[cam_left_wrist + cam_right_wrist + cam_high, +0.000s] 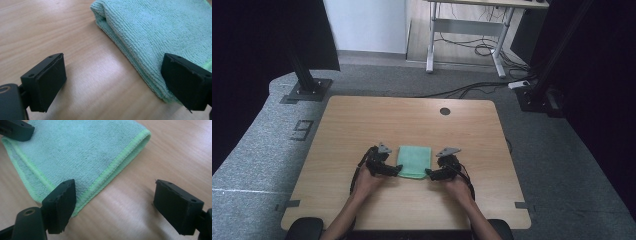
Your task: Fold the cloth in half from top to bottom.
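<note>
A folded green cloth (pixel 414 161) lies flat on the wooden surface (pixel 362 125), approx. centre, a bit toward the person's side. It's folded w/ a rounded thick fold along one side and lime-stitched hems along the other.

Left gripper (pixel 396 171) sits at the cloth's near-left corner, right gripper (pixel 430 173) at its near-right corner; both held low over the surface, pointing inward at the cloth from opp. sides.

Left gripper view: fingers spread wide, nothing clamped. One finger (pixel 45 83) is over bare wood, the other (pixel 186 83) over the cloth's edge by the fold; whether it touches the fabric can't be told.

Right gripper view: fingers also wide apart, holding nothing. One finger (pixel 61 203) overlaps the cloth's hemmed corner, the other (pixel 176 205) is over bare wood, well clear of the cloth. A tip of the left gripper shows at the cloth's far corner.

Both forearms come in from the bottom of the high view.
</note>
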{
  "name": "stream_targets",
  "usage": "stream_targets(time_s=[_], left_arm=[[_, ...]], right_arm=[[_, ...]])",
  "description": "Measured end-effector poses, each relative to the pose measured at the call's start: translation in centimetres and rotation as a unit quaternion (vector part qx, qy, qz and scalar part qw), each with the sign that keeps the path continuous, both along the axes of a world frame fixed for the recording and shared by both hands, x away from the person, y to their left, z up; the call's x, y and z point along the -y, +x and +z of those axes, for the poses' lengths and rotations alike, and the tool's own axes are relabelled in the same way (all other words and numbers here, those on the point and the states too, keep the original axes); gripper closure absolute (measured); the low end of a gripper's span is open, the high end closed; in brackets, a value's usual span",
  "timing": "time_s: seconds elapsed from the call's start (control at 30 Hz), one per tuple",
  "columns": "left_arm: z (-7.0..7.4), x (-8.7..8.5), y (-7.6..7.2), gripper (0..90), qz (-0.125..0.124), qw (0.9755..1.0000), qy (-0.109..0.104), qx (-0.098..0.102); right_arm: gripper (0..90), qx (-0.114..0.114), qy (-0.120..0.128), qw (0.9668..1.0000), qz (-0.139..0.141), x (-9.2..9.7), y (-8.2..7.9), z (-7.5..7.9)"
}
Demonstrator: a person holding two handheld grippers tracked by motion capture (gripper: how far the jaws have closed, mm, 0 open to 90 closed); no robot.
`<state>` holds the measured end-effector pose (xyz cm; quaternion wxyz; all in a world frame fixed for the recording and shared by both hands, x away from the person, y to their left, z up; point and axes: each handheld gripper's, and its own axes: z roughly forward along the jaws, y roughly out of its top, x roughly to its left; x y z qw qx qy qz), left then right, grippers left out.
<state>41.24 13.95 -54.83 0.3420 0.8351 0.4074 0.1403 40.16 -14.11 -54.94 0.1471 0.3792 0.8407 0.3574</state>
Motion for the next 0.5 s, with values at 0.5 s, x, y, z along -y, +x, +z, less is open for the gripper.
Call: stream_targets(time_s=[0.5], left_arm=[[0.0, 0.1, 2.3, 5.6, 0.014, 0.9999, 0.000, -0.001]], right_arm=[[18.3, -0.005, -0.002, 0.9998, -0.020, -0.2, 2.7, 0.1]])
